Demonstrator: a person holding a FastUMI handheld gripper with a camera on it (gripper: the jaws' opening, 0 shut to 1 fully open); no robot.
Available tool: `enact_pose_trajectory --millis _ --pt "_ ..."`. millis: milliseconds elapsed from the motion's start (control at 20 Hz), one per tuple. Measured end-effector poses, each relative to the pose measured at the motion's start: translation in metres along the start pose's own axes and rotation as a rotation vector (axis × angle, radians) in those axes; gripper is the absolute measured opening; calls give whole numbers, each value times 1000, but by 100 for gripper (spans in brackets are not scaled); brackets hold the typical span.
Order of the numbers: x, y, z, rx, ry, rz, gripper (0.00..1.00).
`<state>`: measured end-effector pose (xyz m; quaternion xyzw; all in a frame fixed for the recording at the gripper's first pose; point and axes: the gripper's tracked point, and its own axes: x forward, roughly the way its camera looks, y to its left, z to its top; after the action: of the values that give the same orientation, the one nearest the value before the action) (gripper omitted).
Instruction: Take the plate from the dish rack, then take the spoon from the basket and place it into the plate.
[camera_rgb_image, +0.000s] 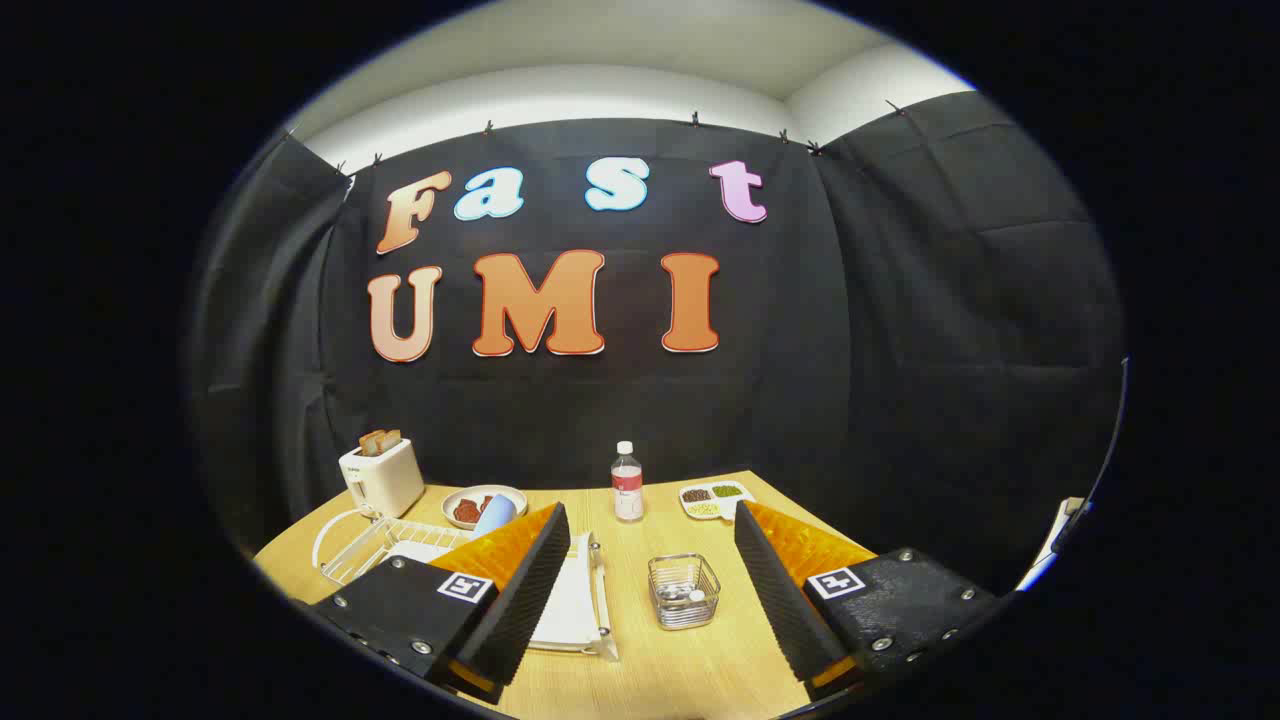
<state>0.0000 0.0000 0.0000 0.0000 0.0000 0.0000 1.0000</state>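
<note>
On the wooden worktop (700, 660), a white toaster (382, 477) with two slices of bread stands at about ten o'clock. Just beside it, toward eleven o'clock, a round dish (484, 504) holds something dark red. A clear water bottle (627, 483) stands upright at twelve o'clock. At one o'clock lies a small white tray (714, 499) with three compartments of beans.

No legible txt: bottle (627, 483) label too small; tongs (652, 590) markers just patterns.
</note>
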Motion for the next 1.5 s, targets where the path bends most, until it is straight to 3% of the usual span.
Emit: enact_pose_trajectory --millis 250,950,1500 --pt "-12 10 8 -70 41 -25 99" --pt "-8 53 4 -1 114 39 98" --pt "61 139 -29 -89 283 128 99"
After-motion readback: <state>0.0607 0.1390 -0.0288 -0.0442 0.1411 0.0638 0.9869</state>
